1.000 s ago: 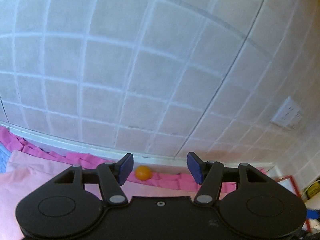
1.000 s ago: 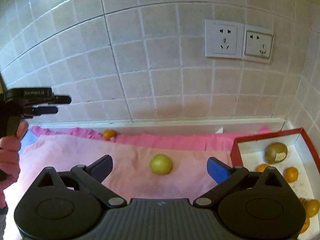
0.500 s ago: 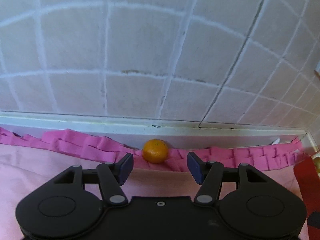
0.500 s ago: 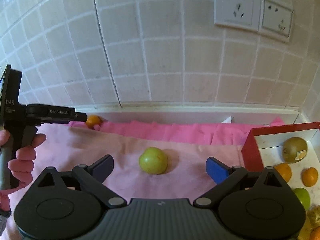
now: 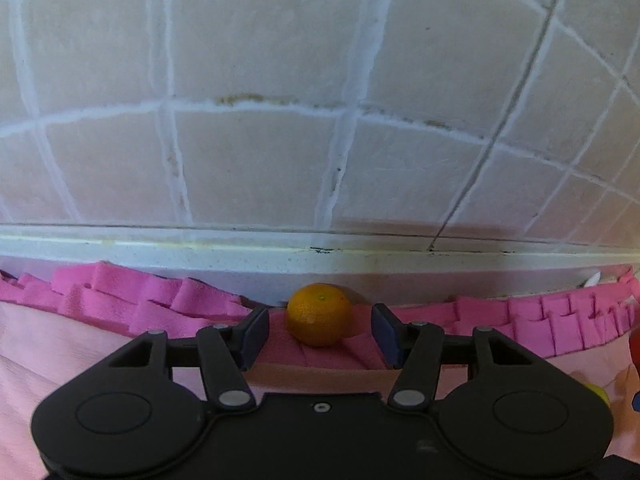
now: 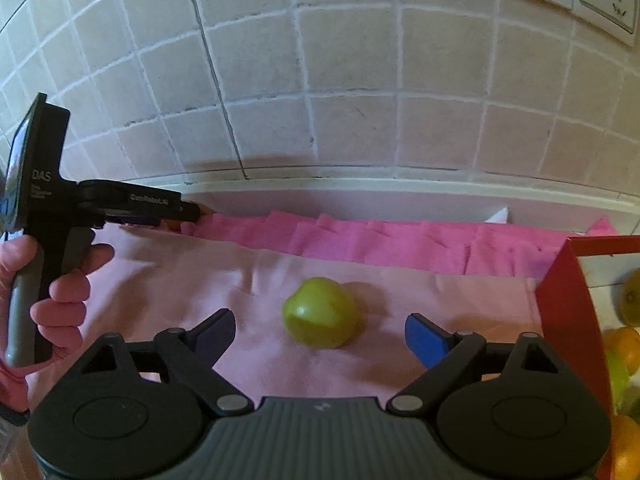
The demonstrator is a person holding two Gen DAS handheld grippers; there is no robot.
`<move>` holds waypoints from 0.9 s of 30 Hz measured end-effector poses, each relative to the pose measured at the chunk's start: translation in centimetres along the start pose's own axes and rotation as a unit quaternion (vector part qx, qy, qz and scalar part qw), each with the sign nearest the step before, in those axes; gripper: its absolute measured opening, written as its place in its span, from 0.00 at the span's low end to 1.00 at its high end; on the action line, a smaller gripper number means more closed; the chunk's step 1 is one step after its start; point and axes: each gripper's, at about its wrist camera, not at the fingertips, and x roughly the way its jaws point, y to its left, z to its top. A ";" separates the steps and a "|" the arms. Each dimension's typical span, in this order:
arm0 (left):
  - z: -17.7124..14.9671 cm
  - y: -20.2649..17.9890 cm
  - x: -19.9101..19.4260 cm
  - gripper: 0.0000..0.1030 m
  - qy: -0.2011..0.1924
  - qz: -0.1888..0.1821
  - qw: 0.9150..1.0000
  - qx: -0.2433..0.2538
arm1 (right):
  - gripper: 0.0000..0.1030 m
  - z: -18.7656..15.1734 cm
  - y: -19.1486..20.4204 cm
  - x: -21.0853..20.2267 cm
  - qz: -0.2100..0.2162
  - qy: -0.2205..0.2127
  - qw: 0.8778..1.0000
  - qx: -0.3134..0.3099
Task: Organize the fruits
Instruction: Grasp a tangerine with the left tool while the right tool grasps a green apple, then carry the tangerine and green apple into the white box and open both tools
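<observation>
Pink cloth (image 6: 168, 280) covers your worktop, its darker frilled edge bunched against the tiled wall (image 5: 280, 80), and two fruits are left loose on it. Starting at the left: your left gripper (image 5: 319, 334) has just been narrowing its jaws, with the small orange (image 5: 319, 315) sitting between them against the base of the wall; a gap shows on either side of the fruit, so nothing is gripped yet. In the right wrist view your hand (image 6: 52, 292) holds that same tool low at the cloth's back edge. Moving toward the middle, the green apple (image 6: 319, 312) rests on the cloth just ahead of your right gripper (image 6: 319, 334), whose jaws have also just been closing a little but stand wide apart, well clear of the apple on both sides. Furthest right, the red-rimmed box (image 6: 560, 292) already holds several oranges and greenish fruits, so most of the sorting looks done. By my reading, what remains is to clamp each of these two fruits, lift them and set them in the box.
</observation>
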 end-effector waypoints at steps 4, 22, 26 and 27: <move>0.1 0.3 0.8 0.57 0.002 0.000 1.000 -0.009 | 0.89 0.2 0.0 0.5 -0.001 -0.003 1.000 -0.005; -0.1 -1.1 1.7 0.43 -0.005 0.018 1.000 0.010 | 0.53 0.4 -0.4 3.7 0.017 0.003 1.000 0.013; -0.3 -1.1 2.0 0.42 -0.006 0.016 1.000 0.011 | 0.50 0.4 -0.9 3.8 0.022 0.000 0.999 0.024; -0.3 -1.1 1.9 0.42 -0.006 0.015 1.000 0.010 | 0.50 0.3 -1.0 3.6 0.025 -0.001 0.999 0.029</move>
